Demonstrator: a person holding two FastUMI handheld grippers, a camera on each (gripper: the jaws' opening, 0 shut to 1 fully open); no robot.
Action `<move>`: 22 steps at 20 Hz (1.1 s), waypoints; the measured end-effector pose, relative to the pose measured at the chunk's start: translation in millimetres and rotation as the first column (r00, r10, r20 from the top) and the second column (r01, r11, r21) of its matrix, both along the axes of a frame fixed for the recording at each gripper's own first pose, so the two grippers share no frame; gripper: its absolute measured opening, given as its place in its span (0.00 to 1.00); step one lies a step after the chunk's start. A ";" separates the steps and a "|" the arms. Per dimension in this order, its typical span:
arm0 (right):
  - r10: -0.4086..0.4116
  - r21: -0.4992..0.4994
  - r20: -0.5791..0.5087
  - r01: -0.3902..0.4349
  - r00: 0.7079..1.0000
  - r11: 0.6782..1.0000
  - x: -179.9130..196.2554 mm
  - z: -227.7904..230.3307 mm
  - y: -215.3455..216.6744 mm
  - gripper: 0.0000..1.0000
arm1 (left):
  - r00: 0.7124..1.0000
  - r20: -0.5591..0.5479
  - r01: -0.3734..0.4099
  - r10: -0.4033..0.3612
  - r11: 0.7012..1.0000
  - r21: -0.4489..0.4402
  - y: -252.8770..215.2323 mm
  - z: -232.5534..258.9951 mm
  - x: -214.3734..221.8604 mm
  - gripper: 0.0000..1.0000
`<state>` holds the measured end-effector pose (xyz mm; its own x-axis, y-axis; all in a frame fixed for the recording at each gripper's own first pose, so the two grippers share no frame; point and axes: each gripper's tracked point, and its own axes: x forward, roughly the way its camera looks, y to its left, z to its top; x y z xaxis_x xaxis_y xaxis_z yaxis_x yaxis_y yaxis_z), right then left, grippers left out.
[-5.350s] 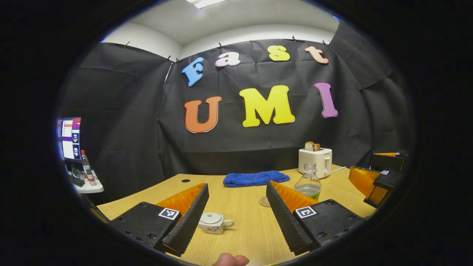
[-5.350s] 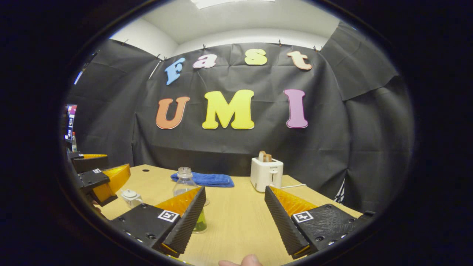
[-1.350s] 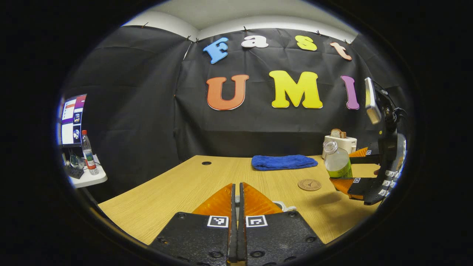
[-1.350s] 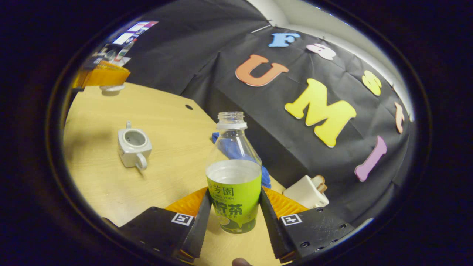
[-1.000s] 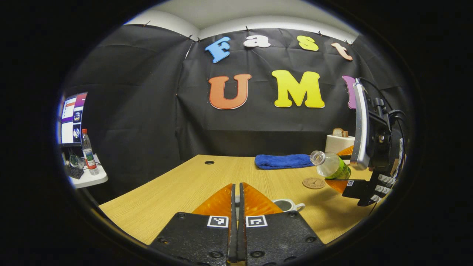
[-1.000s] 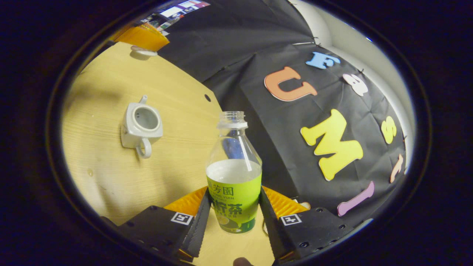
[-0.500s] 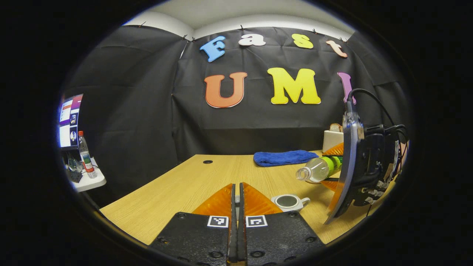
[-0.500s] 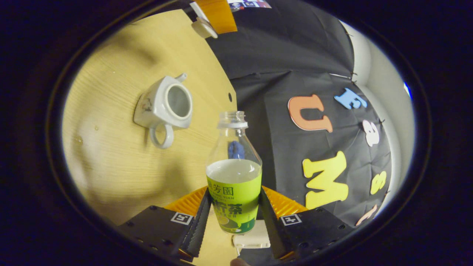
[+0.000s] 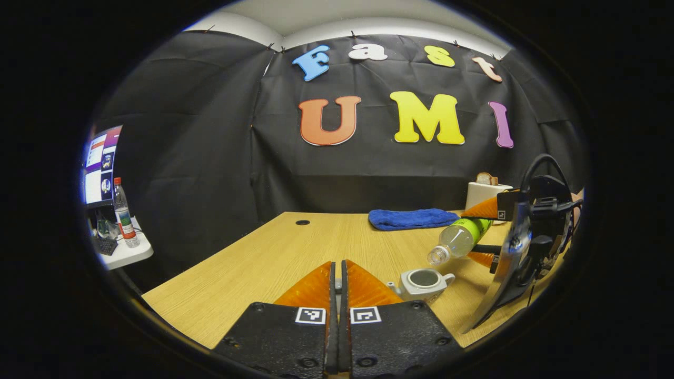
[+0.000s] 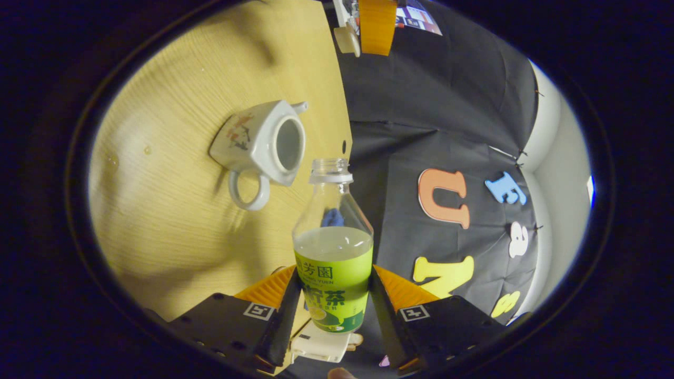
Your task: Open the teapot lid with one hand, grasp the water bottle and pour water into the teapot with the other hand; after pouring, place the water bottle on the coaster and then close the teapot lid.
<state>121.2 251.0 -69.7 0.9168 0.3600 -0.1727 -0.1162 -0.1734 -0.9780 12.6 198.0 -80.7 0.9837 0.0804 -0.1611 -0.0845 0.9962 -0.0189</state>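
- In the right gripper view, your right gripper (image 10: 333, 295) had both fingers clamped on the labelled lower half of the water bottle (image 10: 333, 247), one finger pressing each side.
- The bottle had no cap, and its mouth pointed toward 12 o'clock in that view, ending just beside the open teapot (image 10: 263, 142), which sat at about 10 o'clock from the bottle's neck.
- The teapot stood lidless on the wooden table (image 10: 174, 210), its round opening bare and its handle loop turned toward the gripper.
- In the left gripper view, the bottle (image 9: 459, 238) lay tilted with its mouth down and toward 8 o'clock, held above the teapot (image 9: 421, 280) and slightly to its 2 o'clock side.
- I saw no stream of water between bottle and pot in either view.
- Your left gripper (image 9: 338, 316) had its fingers pressed together, with a small pale piece pinched between them near the tips; from the left gripper view I cannot tell what it was.
- In the right gripper view, at 12 o'clock, that gripper's fingers held the white teapot lid (image 10: 347, 38) clear of the table.
- A blue towel (image 9: 412, 218) lay at the far side of the table, with a white toaster (image 9: 484, 192) at its 3 o'clock.
- A few water drops (image 10: 111, 158) sat on the table at 9 o'clock from the teapot.
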 end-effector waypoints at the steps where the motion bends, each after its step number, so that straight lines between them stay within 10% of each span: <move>1: 0.007 -0.022 0.009 -0.007 1.000 1.000 -0.9 0.5 0.5 0.72 | 1.000 0.000 -0.001 0.001 1.000 -0.001 1.0 -0.7 0.7 0.03; 22: 0.122 -0.294 0.236 -0.048 0.964 0.955 -7.1 37.5 16.5 0.71 | 1.000 -0.018 0.009 -0.009 1.000 0.005 5.9 -4.1 -3.5 0.03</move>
